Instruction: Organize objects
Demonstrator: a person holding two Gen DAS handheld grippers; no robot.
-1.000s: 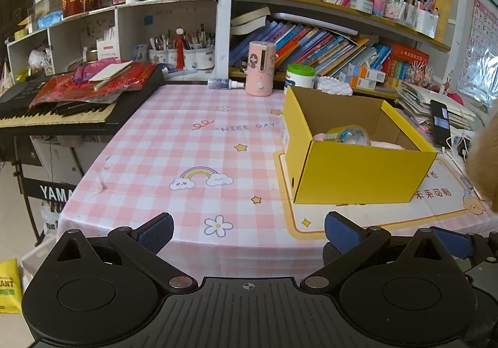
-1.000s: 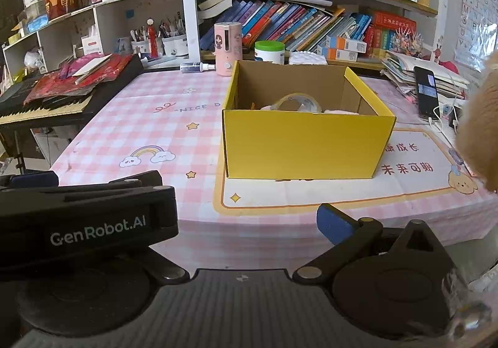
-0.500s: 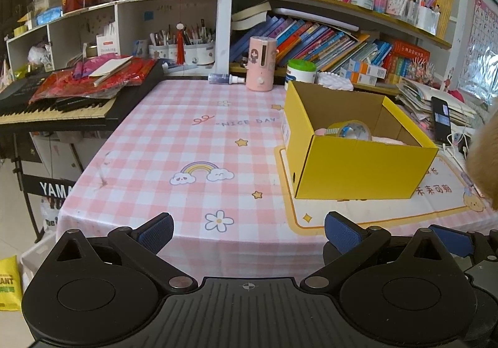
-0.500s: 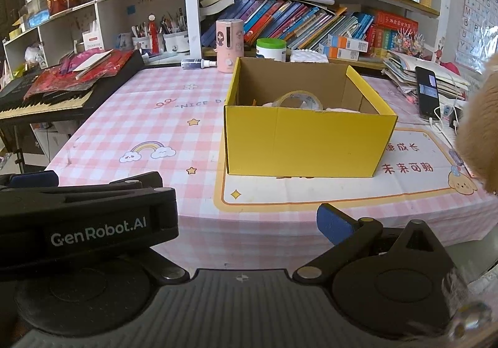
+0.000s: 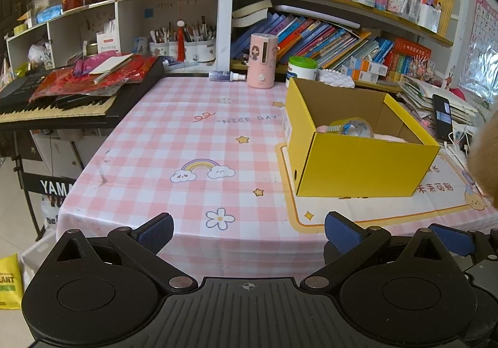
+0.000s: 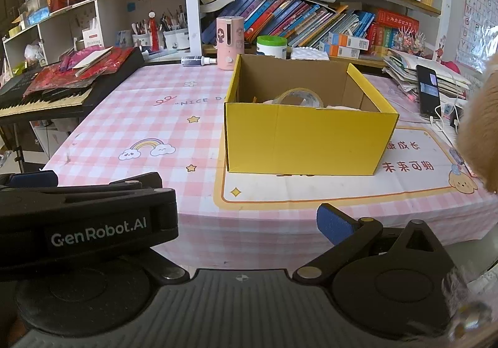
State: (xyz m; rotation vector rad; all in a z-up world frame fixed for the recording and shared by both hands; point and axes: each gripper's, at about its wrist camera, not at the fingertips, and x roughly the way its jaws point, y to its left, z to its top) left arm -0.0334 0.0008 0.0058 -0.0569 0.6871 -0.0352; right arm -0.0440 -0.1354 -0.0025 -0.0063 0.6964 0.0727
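target: yellow box [image 5: 358, 142], open top, sits on the white mat [image 5: 367, 211] on the right part of the table; tape roll [image 5: 354, 127] plus pale items already inside
direction: box lies ahead and to the right of left gripper [image 5: 249, 228]; almost straight ahead of right gripper [image 6: 249, 207]
long axis: box runs roughly left-right in right wrist view; a corner faces the left wrist view
nearer hand: right, by my read
left gripper state: fingers spread wide, nothing between the pads
right gripper state: blue pad [image 6: 334, 225] stands wide on the right; other finger hidden behind the left unit, looks spread, empty
both grippers: held off the near table edge, well apart from box
surface: pink checked tablecloth [image 5: 193, 142], mostly bare left of box
loose candidates: pink dispenser [image 5: 263, 59], green-lid tub [image 5: 302, 67], small bottle [image 5: 225, 76] at far edge
room: bookshelves [image 5: 326, 27] behind, keyboard [image 5: 62, 102] at left, phone [image 5: 443, 117] at right
tan fuzzy shape: right frame edge, cannot tell what
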